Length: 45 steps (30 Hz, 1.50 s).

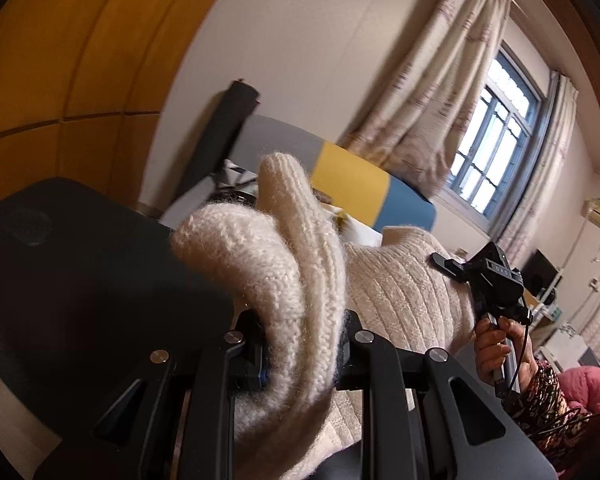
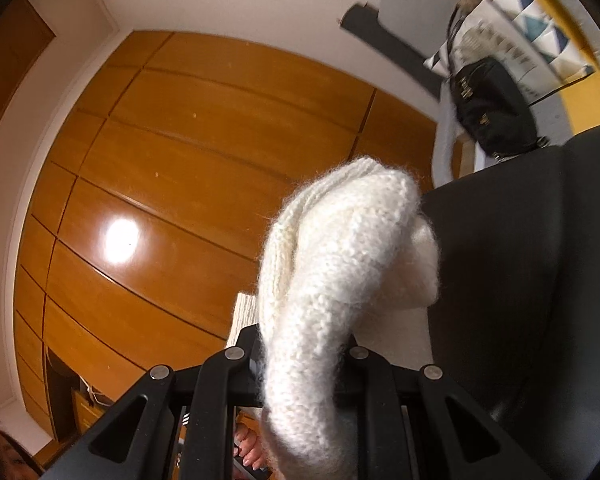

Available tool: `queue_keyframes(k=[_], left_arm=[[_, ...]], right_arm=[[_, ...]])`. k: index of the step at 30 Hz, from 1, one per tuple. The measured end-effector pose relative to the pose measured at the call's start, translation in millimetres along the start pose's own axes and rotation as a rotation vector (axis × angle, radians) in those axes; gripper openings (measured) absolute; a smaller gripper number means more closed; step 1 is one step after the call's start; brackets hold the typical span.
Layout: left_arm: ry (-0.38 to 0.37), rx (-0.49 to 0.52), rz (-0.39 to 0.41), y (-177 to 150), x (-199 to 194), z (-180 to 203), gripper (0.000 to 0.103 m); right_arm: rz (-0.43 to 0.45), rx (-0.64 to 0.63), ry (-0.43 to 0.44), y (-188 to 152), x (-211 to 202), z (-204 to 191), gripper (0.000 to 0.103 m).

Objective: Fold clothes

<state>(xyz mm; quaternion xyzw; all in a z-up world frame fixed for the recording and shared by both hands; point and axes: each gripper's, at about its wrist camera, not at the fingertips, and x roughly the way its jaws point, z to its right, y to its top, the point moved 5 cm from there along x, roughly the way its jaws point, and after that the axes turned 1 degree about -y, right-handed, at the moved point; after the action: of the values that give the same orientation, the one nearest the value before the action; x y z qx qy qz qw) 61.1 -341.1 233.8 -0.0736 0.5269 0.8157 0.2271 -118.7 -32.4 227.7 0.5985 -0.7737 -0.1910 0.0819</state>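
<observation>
Left gripper (image 1: pixel 300 344) tilted upward, camera rolled; its two fingers are closed on a thick bunched fold of the cream knit sweater (image 1: pixel 296 280). The knit bulges up between the fingers and hides the tips.

Right gripper (image 2: pixel 300 354) also raised, pointing at the wooden wardrobe (image 2: pixel 172 168); its fingers are likewise clamped on a fold of the same sweater (image 2: pixel 340 248), held aloft beside a black chair back (image 2: pixel 520 280).

Left wrist view alone shows the right gripper from outside (image 1: pixel 448 264): its black fingers meet the far edge of the sweater, and a hand (image 1: pixel 500 352) in a patterned sleeve (image 1: pixel 544 392) grips the handle below. The sweater's ribbed body stretches between the two grippers, lifted clear, hanging below both.

Container: a black handbag (image 2: pixel 492 108) sits by a patterned cushion (image 2: pixel 524 28) in the right wrist view; contents not visible.

Left wrist view only: window (image 1: pixel 496 136) with pale curtains (image 1: pixel 432 92), a bed headboard in grey, yellow and blue (image 1: pixel 352 176), and a pink garment (image 1: pixel 588 388) at the lower right. Right wrist view only: fingertips of a hand (image 2: pixel 252 450) under the gripper.
</observation>
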Motion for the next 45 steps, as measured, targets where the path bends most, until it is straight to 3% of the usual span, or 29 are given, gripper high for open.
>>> queue_keyframes(k=[5, 12, 20, 27, 33, 34, 36, 37, 40, 42, 45], left_arm=[[0.068, -0.032, 0.02, 2, 0, -37, 0.022], [0.145, -0.167, 0.022, -21, 22, -103, 0.022], [0.262, -0.233, -0.003, -61, 52, -161, 0.022], [0.39, -0.263, -0.021, -98, 69, -204, 0.023], [0.516, -0.338, -0.068, -131, 74, -246, 0.025], [0.544, -0.345, -0.083, -137, 74, -253, 0.028], [0.584, -0.357, -0.101, -145, 72, -262, 0.048], [0.588, -0.36, -0.097, -146, 70, -263, 0.048], [0.6, -0.371, -0.087, -149, 62, -265, 0.049], [0.608, -0.378, -0.081, -150, 57, -266, 0.058], [0.632, -0.389, -0.059, -152, 45, -270, 0.062]], right_arm=[[-0.075, 0.012, -0.025, 4, 62, 14, 0.017], [-0.162, 0.042, -0.096, 14, 137, 63, 0.017], [-0.207, 0.078, -0.213, 20, 183, 135, 0.017], [-0.166, 0.104, -0.282, 32, 166, 195, 0.017], [-0.169, 0.085, -0.405, 30, 146, 245, 0.018], [-0.172, 0.079, -0.435, 29, 145, 255, 0.02], [-0.182, 0.056, -0.505, 26, 142, 270, 0.025], [-0.191, 0.035, -0.543, 24, 141, 274, 0.028], [-0.185, -0.008, -0.539, 22, 134, 273, 0.028], [-0.188, -0.022, -0.545, 23, 130, 272, 0.029], [-0.153, -0.052, -0.61, 30, 108, 267, 0.032]])
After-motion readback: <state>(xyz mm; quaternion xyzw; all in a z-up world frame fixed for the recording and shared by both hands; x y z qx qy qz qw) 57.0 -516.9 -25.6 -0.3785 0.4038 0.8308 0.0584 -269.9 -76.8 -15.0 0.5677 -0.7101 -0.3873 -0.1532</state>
